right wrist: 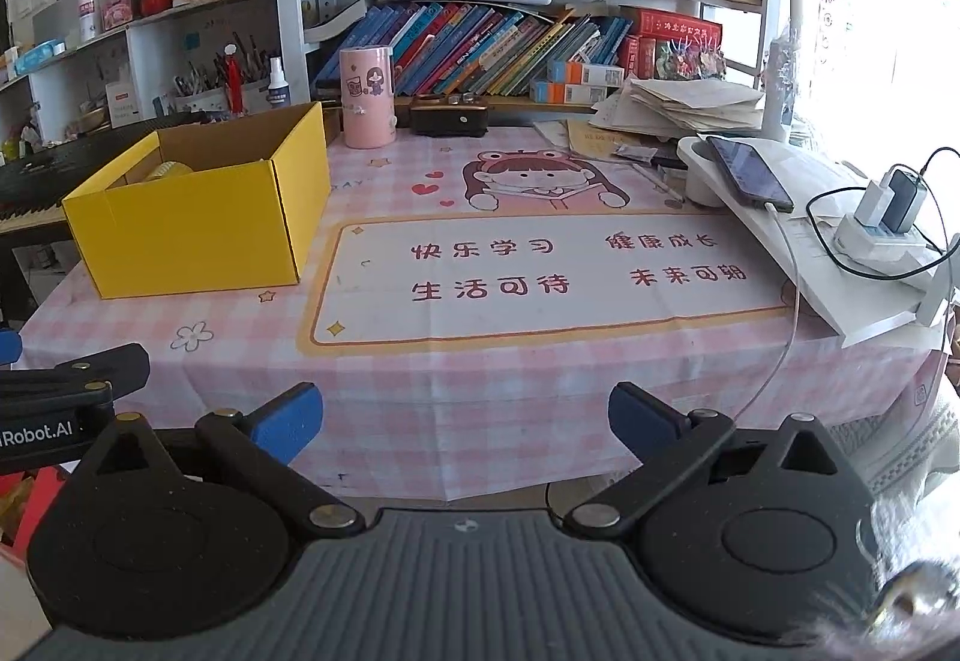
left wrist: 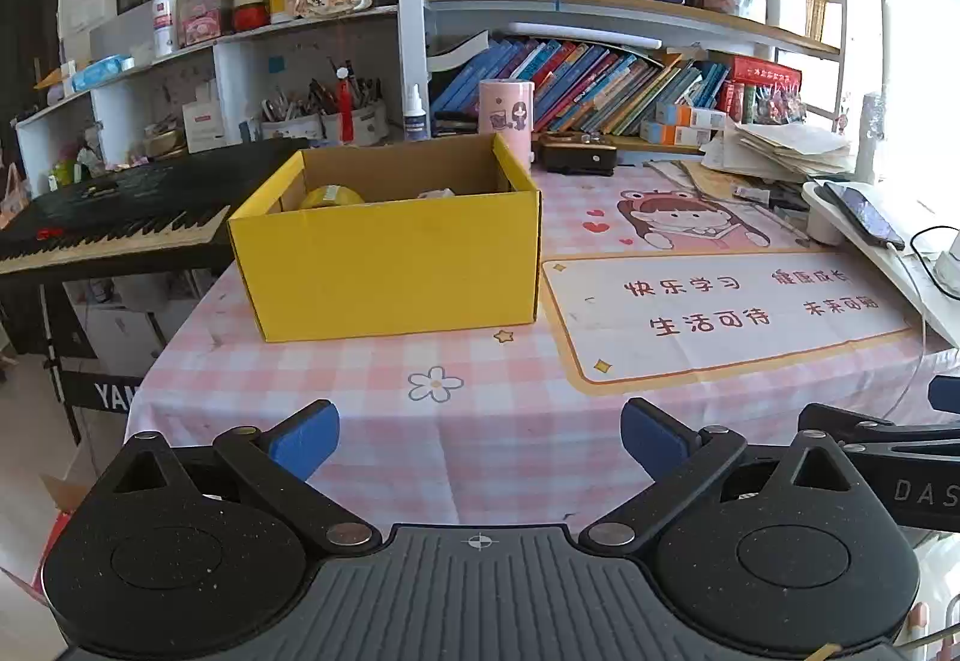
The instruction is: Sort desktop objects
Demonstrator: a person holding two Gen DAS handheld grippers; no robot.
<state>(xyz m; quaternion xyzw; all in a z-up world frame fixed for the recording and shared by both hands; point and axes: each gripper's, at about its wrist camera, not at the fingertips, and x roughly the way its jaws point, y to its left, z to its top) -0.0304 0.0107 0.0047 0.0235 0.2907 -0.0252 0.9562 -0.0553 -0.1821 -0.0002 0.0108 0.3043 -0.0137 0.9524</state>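
A yellow cardboard box (left wrist: 390,265) stands open on the pink checked tablecloth (left wrist: 480,421); it also shows in the right wrist view (right wrist: 192,235). Inside it I see a yellow roll (left wrist: 331,196) and a small pale item (left wrist: 436,194). My left gripper (left wrist: 480,436) is open and empty, held back near the table's front edge, facing the box. My right gripper (right wrist: 465,421) is open and empty, at the front edge, to the right of the left one. Part of the left gripper shows at the right wrist view's left edge (right wrist: 72,391).
A pink cylinder (right wrist: 367,97) and a dark small box (right wrist: 449,116) stand at the back. A phone (right wrist: 750,175) on a white stand, papers (right wrist: 690,106), a charger with cables (right wrist: 888,223) crowd the right side. A keyboard piano (left wrist: 108,223) stands left of the table.
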